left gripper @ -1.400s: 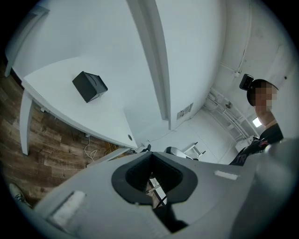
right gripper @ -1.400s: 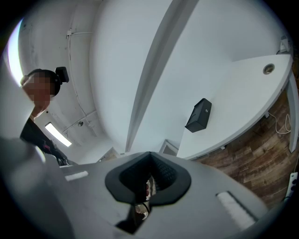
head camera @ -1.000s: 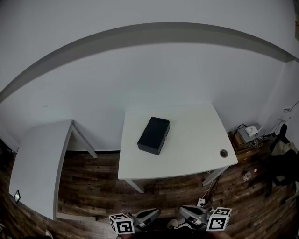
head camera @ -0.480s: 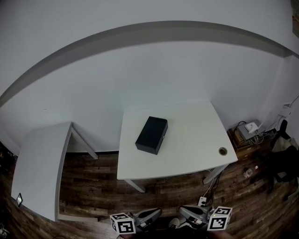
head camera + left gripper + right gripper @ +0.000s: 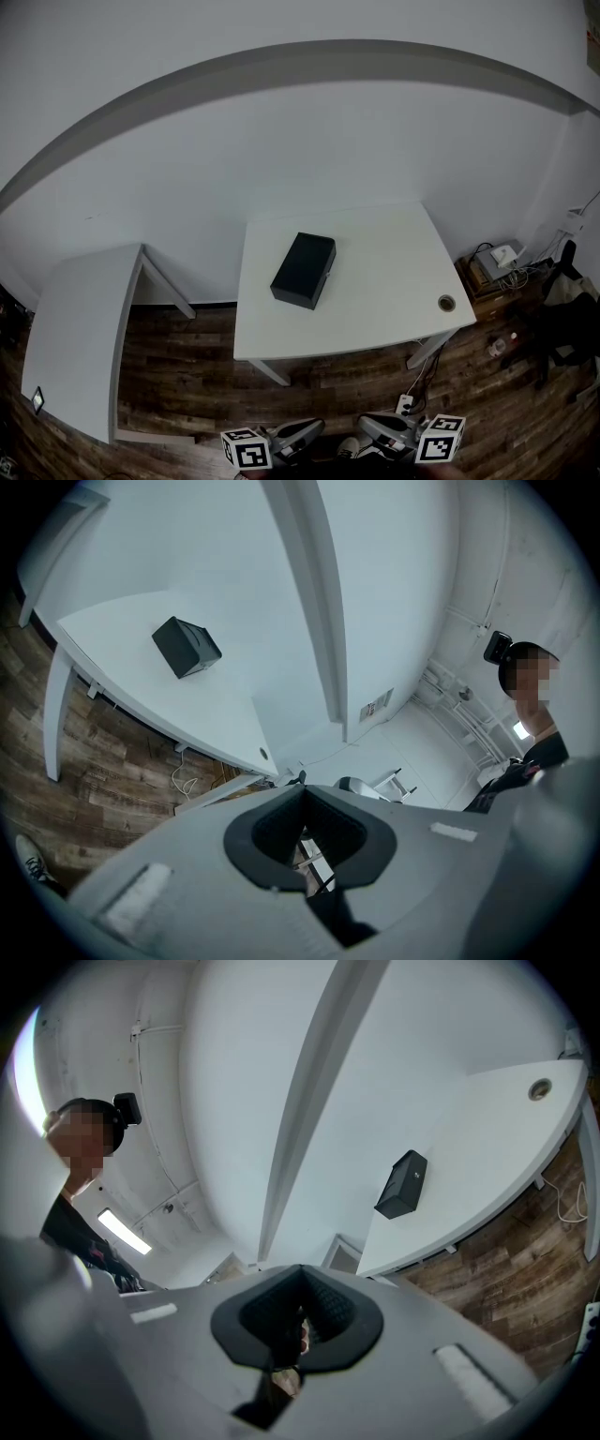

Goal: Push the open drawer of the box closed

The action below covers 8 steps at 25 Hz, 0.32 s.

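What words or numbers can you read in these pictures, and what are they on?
None: no words or numbers can be read anywhere.
Black box: no label shows.
Left marker cube, right marker cube: only black-and-white square patterns, not letters.

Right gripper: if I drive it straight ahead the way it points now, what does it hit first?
Probably the white wall, near its grey band. The right gripper, jaws shut, aims past the black box and table, both off to the side. Depth is unclear.
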### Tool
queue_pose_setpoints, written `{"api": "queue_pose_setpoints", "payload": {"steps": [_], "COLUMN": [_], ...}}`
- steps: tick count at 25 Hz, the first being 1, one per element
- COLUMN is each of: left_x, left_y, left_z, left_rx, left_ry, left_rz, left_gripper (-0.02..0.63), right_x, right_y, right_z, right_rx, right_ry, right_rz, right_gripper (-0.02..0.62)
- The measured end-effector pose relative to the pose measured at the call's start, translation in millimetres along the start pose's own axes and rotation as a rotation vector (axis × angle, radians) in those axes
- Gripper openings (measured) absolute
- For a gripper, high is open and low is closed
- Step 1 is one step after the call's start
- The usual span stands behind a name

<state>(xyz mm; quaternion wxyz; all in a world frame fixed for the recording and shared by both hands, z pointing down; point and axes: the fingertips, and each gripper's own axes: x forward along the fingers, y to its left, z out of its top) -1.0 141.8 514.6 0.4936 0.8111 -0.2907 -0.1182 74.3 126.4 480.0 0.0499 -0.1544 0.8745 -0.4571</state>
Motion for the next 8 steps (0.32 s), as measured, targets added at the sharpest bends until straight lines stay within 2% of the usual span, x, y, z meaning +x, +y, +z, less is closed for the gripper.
{"api": "queue_pose_setpoints", "payload": {"steps": [8], "left_x": [-7.5], "left_y": [0.3], "left_z": [2.4], "left_rx": [-0.004], "left_ry": [-0.006], "left_rz": [0.017], "left_gripper": [-0.002], "right_x": [6.3], "right_y": [2.7], "right_z": [-2.1], "right_rx": [-0.001], "right_ry": [0.006], "right_rz": [0.006], "right_gripper": [0.003]}}
